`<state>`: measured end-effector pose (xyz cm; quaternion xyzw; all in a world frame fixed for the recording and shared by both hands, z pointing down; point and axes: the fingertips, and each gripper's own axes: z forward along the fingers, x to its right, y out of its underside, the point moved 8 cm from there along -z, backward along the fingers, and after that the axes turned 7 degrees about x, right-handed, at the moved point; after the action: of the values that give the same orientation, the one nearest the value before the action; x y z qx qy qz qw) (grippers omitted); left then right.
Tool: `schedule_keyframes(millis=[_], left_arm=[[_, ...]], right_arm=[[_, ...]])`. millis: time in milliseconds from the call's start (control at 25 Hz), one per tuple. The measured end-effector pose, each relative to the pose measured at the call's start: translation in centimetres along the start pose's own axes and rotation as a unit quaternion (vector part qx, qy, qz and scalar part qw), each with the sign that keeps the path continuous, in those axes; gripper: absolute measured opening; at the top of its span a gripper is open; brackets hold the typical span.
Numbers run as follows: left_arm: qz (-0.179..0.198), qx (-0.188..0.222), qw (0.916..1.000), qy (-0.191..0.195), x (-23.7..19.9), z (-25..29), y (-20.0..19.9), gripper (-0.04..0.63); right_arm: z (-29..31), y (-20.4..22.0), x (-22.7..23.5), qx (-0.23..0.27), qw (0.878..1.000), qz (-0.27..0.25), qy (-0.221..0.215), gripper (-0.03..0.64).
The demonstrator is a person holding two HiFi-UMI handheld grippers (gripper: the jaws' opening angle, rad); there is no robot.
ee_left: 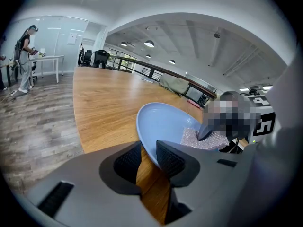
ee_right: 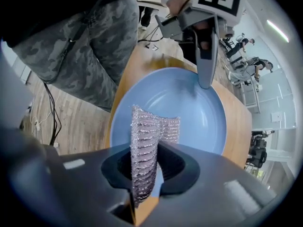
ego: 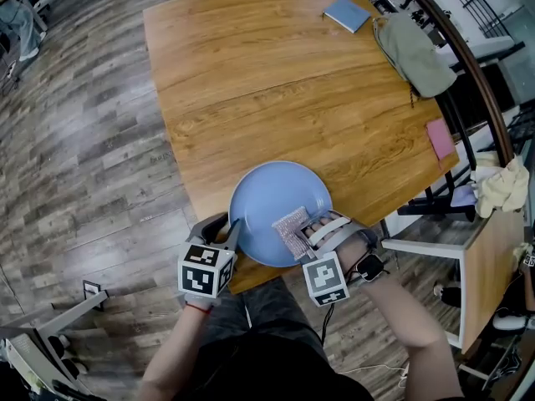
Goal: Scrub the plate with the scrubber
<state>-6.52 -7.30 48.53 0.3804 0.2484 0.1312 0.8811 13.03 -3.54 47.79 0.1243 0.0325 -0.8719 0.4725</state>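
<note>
A light blue plate (ego: 263,197) lies on the wooden table (ego: 251,82) at its near edge. My left gripper (ego: 232,234) is shut on the plate's left rim, and in the left gripper view that rim (ee_left: 142,131) runs in between the two pads (ee_left: 170,161). My right gripper (ego: 308,234) is shut on a silvery mesh scrubber (ego: 292,228), which rests on the plate's near right part. Seen from the right gripper view, the scrubber (ee_right: 151,131) stands up from the jaws over the plate (ee_right: 194,112). The left gripper's finger (ee_right: 207,65) reaches over the far rim.
A blue notebook (ego: 347,13) and a grey-green bag (ego: 414,53) lie at the table's far right, and a pink item (ego: 439,138) sits at the right edge. A white-topped cabinet (ego: 481,261) with a yellow cloth (ego: 500,184) stands to the right. The person's camouflage trousers (ee_right: 90,46) are close to the table edge.
</note>
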Motion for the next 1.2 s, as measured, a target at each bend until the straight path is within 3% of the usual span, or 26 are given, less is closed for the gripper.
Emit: schedule_keyframes(millis=[280, 440, 760, 1200], left_arm=[[-0.004, 0.001, 1.0000, 0.001, 0.0, -0.1, 0.1, 0.097], [-0.006, 0.002, 1.0000, 0.003, 0.0, 0.1, 0.0, 0.097], [-0.010, 0.004, 0.9999, 0.004, 0.0, 0.0, 0.1, 0.095], [-0.017, 0.008, 0.9998, -0.004, 0.1, 0.0, 0.1, 0.091]], right_arm=[[0.1, -2.6, -0.5, 0.042, 0.992, -0.113, -0.042, 0.086], [0.5, -3.5, 0.6, 0.060, 0.987, -0.144, -0.039, 0.086], [1.7, -4.6, 3.8, 0.064, 0.986, -0.150, -0.016, 0.086], [3.3, -3.0, 8.2, 0.049, 0.992, -0.118, 0.024, 0.086]])
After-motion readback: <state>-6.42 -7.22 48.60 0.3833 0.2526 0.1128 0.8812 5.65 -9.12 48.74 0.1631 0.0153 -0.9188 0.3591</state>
